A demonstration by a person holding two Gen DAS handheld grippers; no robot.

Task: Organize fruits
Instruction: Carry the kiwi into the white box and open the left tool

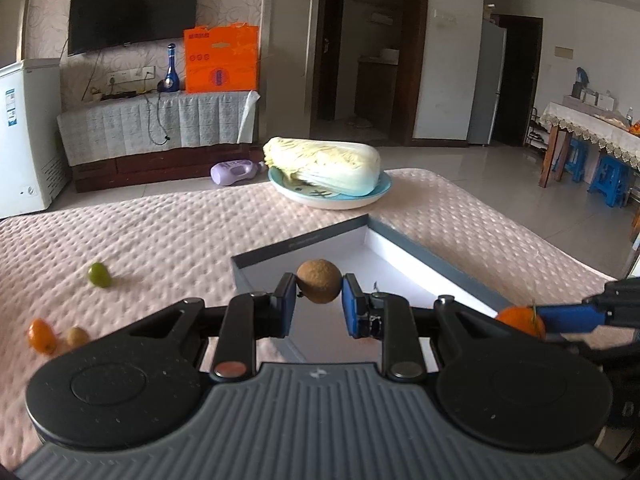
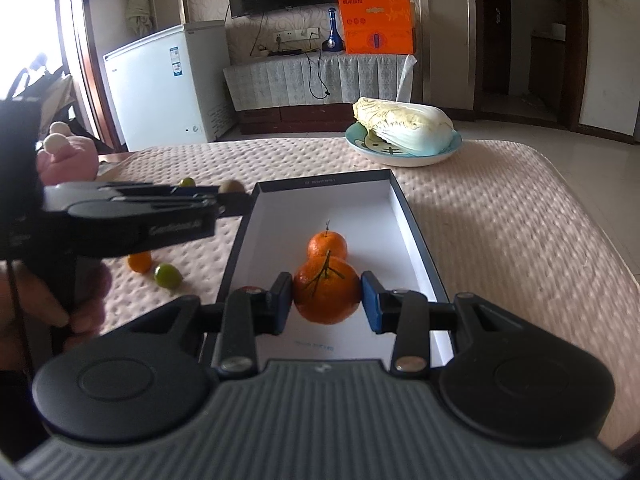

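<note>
Brown fruit (image 1: 319, 281) gripped; orange (image 2: 327, 293) gripped.

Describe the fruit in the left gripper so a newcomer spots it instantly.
Find the shallow grey-rimmed box on the pink quilted cover. Above its near-left edge, the left gripper pinches a small round fruit. It is dull, rough and brown, unlike the glossy oranges and green fruit nearby.

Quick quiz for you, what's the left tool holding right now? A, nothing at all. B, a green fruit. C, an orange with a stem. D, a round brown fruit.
D: the left tool is clamped on a round brown fruit above the box, while the stemmed orange sits in the right tool and the green fruit lies on the quilted cover.
</note>
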